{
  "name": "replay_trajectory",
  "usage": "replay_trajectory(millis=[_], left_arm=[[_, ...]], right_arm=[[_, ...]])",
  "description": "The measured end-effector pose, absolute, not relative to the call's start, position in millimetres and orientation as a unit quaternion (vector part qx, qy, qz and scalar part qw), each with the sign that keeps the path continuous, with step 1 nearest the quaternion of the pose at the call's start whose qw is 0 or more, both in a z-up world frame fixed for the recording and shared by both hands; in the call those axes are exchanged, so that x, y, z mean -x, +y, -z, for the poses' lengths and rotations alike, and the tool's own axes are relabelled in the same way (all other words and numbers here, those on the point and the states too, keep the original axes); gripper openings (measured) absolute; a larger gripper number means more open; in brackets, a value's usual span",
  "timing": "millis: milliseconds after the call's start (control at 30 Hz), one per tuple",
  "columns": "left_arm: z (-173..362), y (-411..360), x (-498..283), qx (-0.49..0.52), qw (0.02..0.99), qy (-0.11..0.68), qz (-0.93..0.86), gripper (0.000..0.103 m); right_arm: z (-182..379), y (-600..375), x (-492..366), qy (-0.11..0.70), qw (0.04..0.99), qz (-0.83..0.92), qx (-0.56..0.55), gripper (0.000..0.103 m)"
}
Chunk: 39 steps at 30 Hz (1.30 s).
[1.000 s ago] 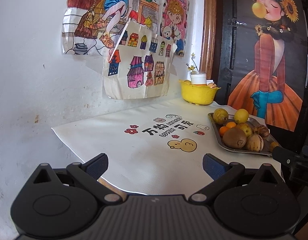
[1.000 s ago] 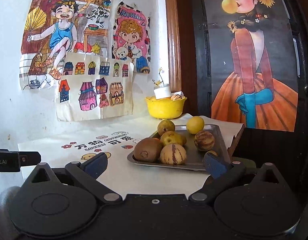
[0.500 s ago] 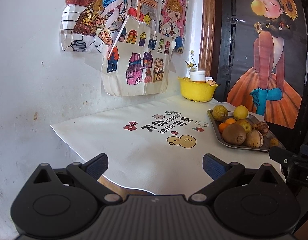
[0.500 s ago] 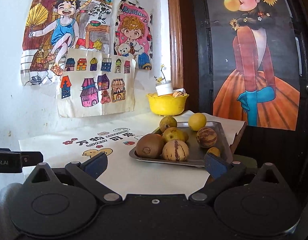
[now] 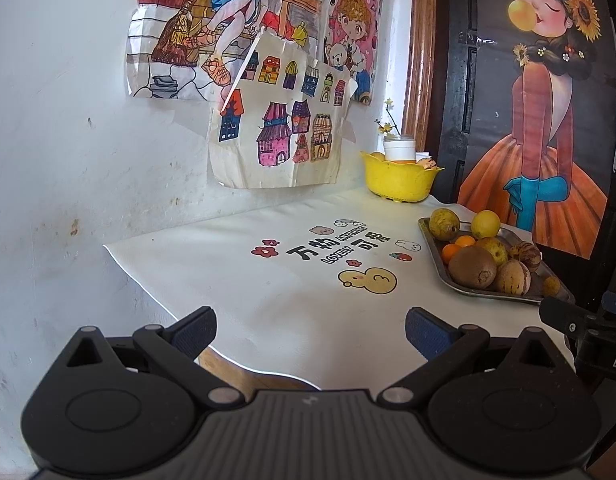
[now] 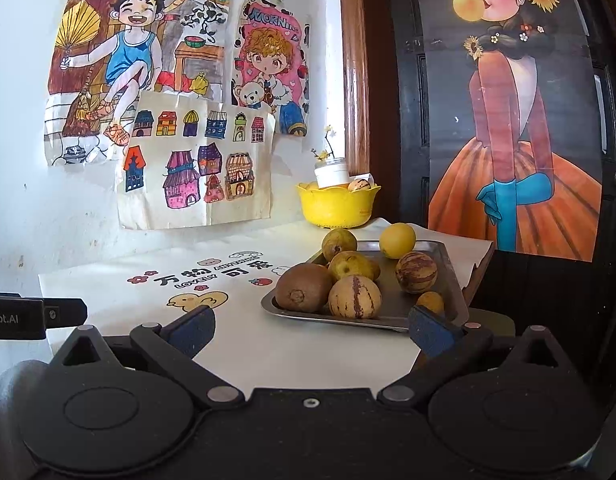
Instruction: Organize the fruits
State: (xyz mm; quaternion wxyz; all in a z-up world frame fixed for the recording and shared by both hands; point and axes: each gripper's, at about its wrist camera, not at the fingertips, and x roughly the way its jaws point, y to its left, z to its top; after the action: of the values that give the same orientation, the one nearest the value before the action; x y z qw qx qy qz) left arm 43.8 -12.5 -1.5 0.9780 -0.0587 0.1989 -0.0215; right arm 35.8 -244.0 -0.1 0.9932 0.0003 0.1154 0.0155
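A metal tray on the white cloth holds several fruits: a brown kiwi, a striped melon, a yellow lemon, small oranges. A yellow bowl with fruit and a white jar stands behind it by the wall. My right gripper is open and empty, just in front of the tray. My left gripper is open and empty, over the cloth's near edge, left of the tray.
The white printed cloth covers a wooden table against a white wall with drawings. A dark door with a poster stands to the right. The table's right edge lies just past the tray.
Both grippers have drifted slightly back and lower; the tray and bowl look a little farther in the left wrist view. Nothing was grasped or moved.
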Motion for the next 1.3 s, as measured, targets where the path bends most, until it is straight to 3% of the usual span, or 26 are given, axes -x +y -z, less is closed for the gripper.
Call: replay_trajectory(millis=[1300], left_arm=[[2.8,-18.3,-43.7,0.045,0.976,0.211,0.012,0.103]], right_arm=[[0.0,-241.6,-36.4,0.117,0.993,-0.017,0.002,0.102]])
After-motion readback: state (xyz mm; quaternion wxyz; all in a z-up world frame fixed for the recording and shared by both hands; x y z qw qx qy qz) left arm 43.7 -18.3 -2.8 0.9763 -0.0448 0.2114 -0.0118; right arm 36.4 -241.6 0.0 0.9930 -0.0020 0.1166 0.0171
